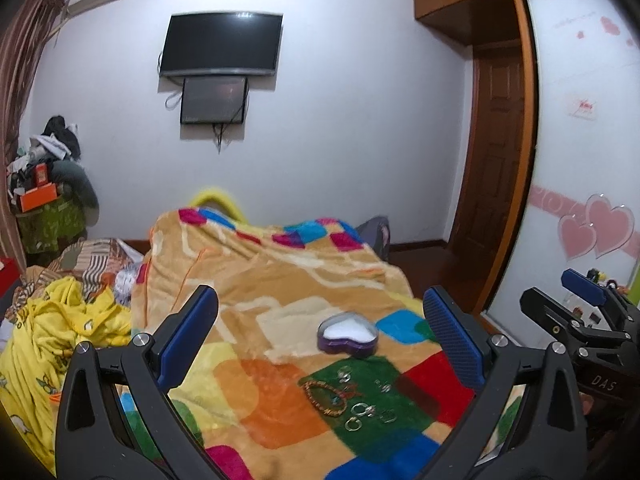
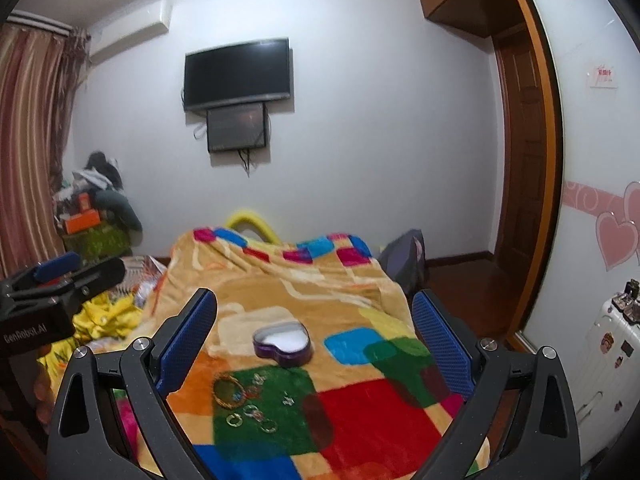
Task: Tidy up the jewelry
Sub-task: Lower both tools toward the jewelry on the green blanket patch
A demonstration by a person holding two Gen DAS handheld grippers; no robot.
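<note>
A purple heart-shaped box (image 1: 347,335) with a white lining stands open on the colourful blanket; it also shows in the right wrist view (image 2: 282,343). In front of it, on a green patch, lie a gold beaded bracelet (image 1: 325,397) (image 2: 229,391), several small rings (image 1: 360,416) (image 2: 252,416) and earrings (image 1: 383,386) (image 2: 286,400). My left gripper (image 1: 320,336) is open and empty, held above the bed short of the jewelry. My right gripper (image 2: 314,332) is open and empty at a similar height. Each gripper shows at the other view's edge (image 1: 576,308) (image 2: 60,276).
The blanket (image 1: 280,280) covers a raised bed. Yellow bedding (image 1: 60,332) lies to the left. A wardrobe with heart stickers (image 1: 580,160) and a wooden door (image 1: 496,140) stand on the right. A white suitcase (image 2: 600,344) is at far right. Clutter (image 1: 44,184) is piled in the left corner.
</note>
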